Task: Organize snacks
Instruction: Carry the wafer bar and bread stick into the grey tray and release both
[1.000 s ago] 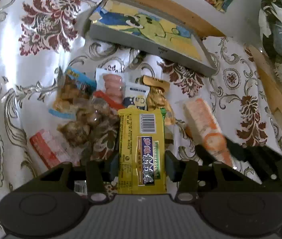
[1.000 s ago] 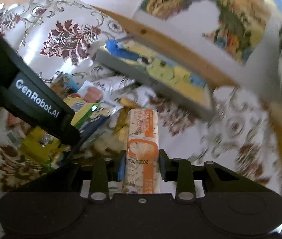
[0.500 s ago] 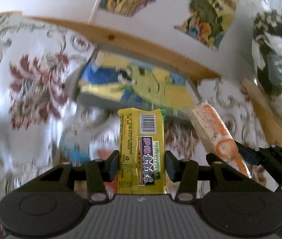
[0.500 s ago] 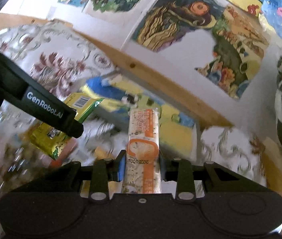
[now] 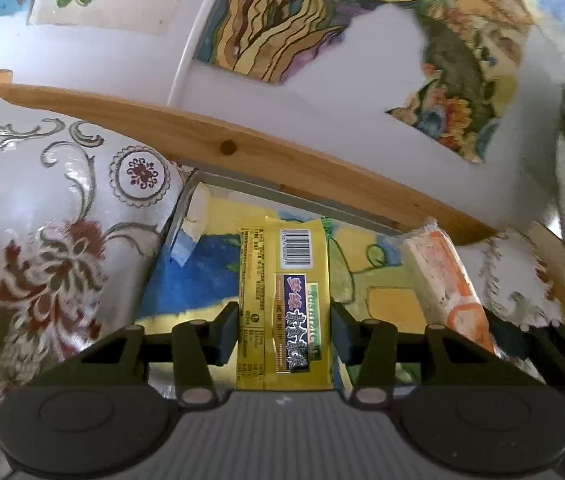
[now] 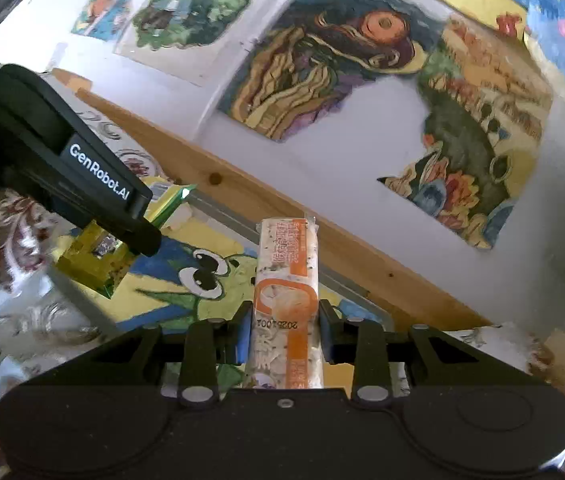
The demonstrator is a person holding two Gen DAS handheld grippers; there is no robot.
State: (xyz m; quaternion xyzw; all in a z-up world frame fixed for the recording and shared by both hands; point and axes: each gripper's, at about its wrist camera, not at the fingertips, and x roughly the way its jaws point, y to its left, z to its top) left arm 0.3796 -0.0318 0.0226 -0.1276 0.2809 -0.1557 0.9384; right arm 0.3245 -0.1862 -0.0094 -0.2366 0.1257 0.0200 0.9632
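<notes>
My left gripper [image 5: 284, 320] clamps the yellow snack packet [image 5: 284, 300], my right gripper [image 6: 284, 328] the orange rice bar [image 6: 286, 292]; both above the cartoon-printed tray [image 5: 186, 280], neither dropped in yet.

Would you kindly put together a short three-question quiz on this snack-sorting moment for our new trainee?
1. True or false: the left tongs are shut on a yellow snack packet.
2. Multiple choice: the right tongs hold A) a red can, B) an orange and white snack bar, C) nothing.
3. Short answer: what lies below both held snacks?

Key
1. True; the packet is clamped on both sides, barcode end pointing away from the camera.
2. B.
3. A shallow grey tray with a cartoon picture on its floor, set by the wooden rail along the wall.
</notes>
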